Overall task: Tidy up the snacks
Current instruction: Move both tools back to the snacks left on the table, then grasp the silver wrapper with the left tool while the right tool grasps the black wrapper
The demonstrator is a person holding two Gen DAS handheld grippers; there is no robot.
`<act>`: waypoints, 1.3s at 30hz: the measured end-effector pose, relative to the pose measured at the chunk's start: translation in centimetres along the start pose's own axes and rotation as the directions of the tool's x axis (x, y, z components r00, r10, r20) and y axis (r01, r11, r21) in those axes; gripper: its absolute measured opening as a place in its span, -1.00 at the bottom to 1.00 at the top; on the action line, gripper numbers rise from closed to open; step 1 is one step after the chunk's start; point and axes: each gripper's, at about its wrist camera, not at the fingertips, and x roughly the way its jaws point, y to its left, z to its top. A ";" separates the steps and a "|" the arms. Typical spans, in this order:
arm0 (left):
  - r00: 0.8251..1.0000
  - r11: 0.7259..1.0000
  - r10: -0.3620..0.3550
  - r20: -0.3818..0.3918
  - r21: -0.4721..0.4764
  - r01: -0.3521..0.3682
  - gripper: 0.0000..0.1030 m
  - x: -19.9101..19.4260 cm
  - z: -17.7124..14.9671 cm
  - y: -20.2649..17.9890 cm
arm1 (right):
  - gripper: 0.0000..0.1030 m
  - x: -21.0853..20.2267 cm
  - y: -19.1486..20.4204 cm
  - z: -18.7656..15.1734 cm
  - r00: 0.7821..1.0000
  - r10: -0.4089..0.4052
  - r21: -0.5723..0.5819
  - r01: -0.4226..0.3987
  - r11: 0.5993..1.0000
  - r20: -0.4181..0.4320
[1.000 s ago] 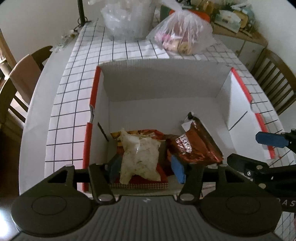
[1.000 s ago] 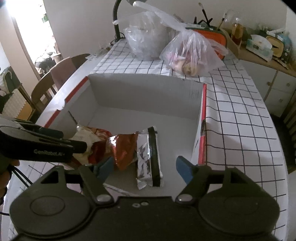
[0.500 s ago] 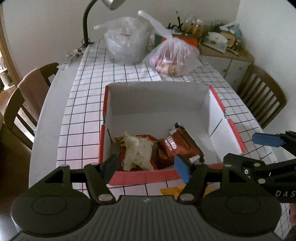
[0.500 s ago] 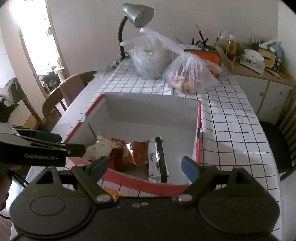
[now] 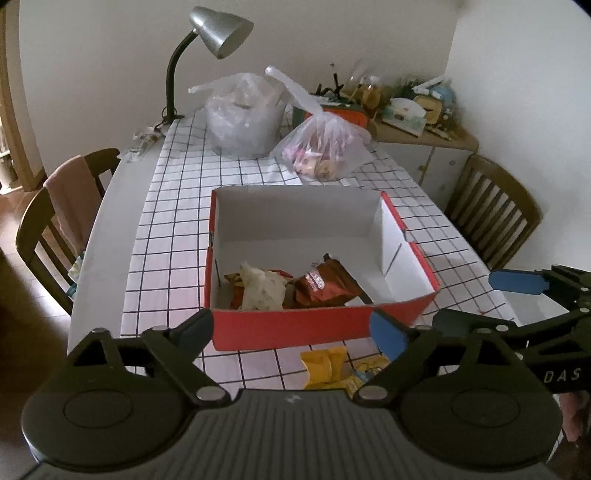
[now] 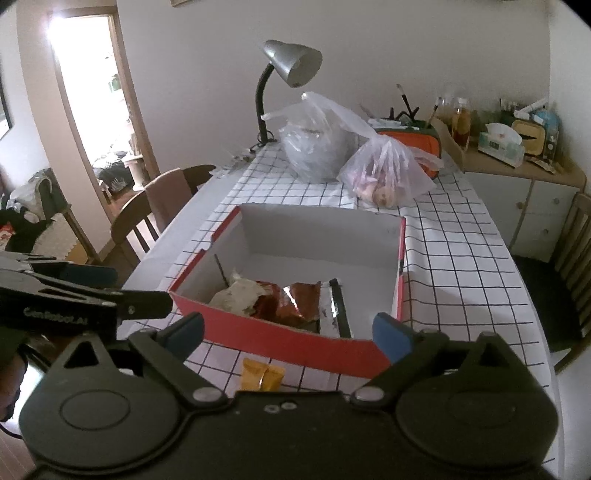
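The left gripper [image 5: 291, 330] hangs over the near edge of the table with its jaws spread wide and nothing between them; the right gripper [image 6: 288, 332] is beside it, equally wide and empty. Just below and between them a yellow snack packet [image 5: 327, 367] lies on the tablecloth [image 5: 173, 229], outside the box and close to its near wall. The box is a red cardboard box [image 5: 317, 326] with a white inside, open at the top. Three snack packs can be counted in it, all crowded against the near wall: a pale crumpled bag [image 5: 260, 286] lying on an orange-red wrapper at the left, a brown chip bag [image 5: 327, 284] beside it, and a silver foil pack [image 6: 334, 306] with a dark edge, seen best from the right wrist. The far half of the box floor is bare. The cloth is white with a black grid and runs the length of a white table. Beyond the box stand two clear plastic bags: a big one [image 5: 242, 114] with pale contents and a smaller one [image 5: 325, 149] with pinkish packets, touching each other. One grey gooseneck lamp [image 5: 218, 31] rises at the far left corner. Two wooden chairs [image 5: 62, 225] stand at the left side, one draped with pink cloth, and one more [image 5: 491, 210] at the right. A cluttered sideboard [image 6: 517, 173] lines the far wall on the right, and a bright doorway [image 6: 92, 122] opens at the left.
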 end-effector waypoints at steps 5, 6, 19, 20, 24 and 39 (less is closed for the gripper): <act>1.000 1.000 -0.005 0.011 -0.020 0.005 0.94 -1.3 -1.6 0.0 | 1.00 -1.5 0.4 -1.2 1.000 0.009 0.007 -0.009 1.000 0.024; 1.000 1.000 -0.005 0.008 -0.025 0.005 0.94 -1.4 -1.9 0.1 | 1.00 -1.7 0.5 -1.4 1.000 0.010 0.008 -0.010 1.000 0.025; 0.999 0.996 0.028 -0.040 -0.086 -0.031 0.94 -1.7 -6.3 1.9 | 1.00 -1.8 -0.6 -5.8 1.000 -0.002 0.038 0.003 0.999 -0.024; 0.998 0.995 0.031 -0.048 -0.091 -0.035 0.94 -1.5 -6.5 2.1 | 1.00 -1.6 -0.7 -6.0 1.000 -0.003 0.041 0.004 0.999 -0.030; 0.997 0.993 0.047 -0.066 -0.103 -0.054 0.94 -0.9 -7.4 2.5 | 1.00 -0.9 -1.2 -7.1 0.999 -0.004 0.046 0.006 0.999 -0.048; 0.979 0.978 0.111 -0.173 -0.156 -0.138 0.94 3.7 -9.1 4.2 | 0.99 3.8 -2.6 -10.4 0.984 0.011 -0.059 -0.022 0.998 -0.180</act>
